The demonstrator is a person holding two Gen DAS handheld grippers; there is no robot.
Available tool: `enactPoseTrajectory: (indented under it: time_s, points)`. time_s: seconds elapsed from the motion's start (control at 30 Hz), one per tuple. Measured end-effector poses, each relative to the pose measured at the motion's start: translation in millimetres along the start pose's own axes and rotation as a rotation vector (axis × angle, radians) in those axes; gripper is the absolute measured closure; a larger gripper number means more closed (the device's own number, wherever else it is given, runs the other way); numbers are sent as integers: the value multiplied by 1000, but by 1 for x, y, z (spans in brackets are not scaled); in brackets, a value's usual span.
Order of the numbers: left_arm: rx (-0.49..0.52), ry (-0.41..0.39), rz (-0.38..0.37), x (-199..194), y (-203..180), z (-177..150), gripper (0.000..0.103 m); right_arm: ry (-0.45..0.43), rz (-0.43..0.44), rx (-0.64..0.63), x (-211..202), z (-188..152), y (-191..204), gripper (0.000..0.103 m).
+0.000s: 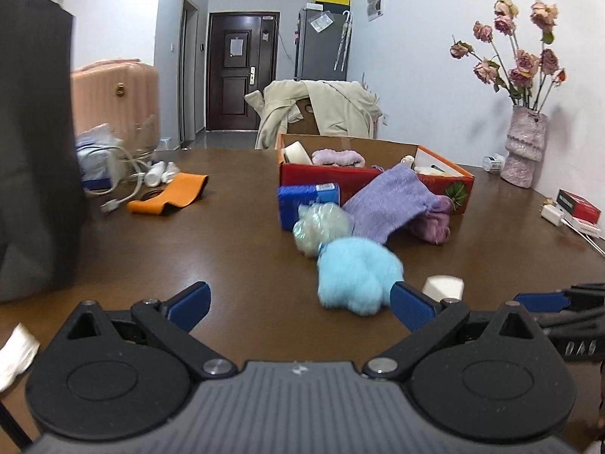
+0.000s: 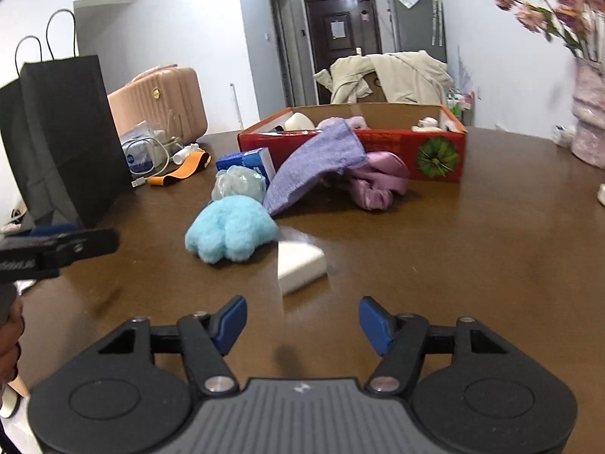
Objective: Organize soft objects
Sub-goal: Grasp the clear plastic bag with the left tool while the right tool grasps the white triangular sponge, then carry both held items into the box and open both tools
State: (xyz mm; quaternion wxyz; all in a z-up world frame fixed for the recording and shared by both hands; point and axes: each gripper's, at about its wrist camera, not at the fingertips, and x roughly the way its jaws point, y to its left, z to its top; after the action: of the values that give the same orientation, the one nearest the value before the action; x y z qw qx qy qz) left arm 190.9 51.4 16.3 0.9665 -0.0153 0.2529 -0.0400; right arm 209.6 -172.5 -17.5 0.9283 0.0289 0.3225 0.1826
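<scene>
A fluffy light-blue plush lies on the brown table, with a pale mesh bath puff just behind it. A purple knit cloth drapes over the red box's front wall, beside a crumpled pink cloth. A white sponge block lies near the plush. My left gripper is open and empty, the plush just ahead to its right. My right gripper is open and empty, just short of the white block.
A black paper bag stands at the left. A blue packet, an orange strap and cables lie behind. A vase of dried flowers stands right. The red box holds several items.
</scene>
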Motion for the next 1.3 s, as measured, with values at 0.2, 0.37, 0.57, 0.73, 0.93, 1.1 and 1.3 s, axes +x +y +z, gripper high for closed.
enactPoseTrajectory:
  time_s: [0.2, 0.37, 0.57, 0.73, 0.93, 1.1, 1.3]
  points:
    - [-27, 40, -32, 67, -3, 32, 0, 17, 0, -25, 42, 21, 1, 49]
    - [-85, 78, -55, 123, 1, 50, 8, 49, 12, -63, 64, 25, -1, 68]
    - [-182, 172, -140, 158, 12, 48, 52, 49, 37, -96, 69, 26, -4, 69]
    - [-200, 133, -131, 146, 17, 50, 60, 41, 29, -133, 69, 24, -1, 70]
    - [-225, 45, -117, 97, 19, 54, 60, 19, 16, -97, 53, 24, -7, 74]
    - [-211, 14, -126, 57, 11, 51, 60, -36, 4, -73, 29, 22, -12, 74]
    - [-182, -28, -127, 32, 0, 54, 59, -79, -5, -46, 6, 20, -18, 74]
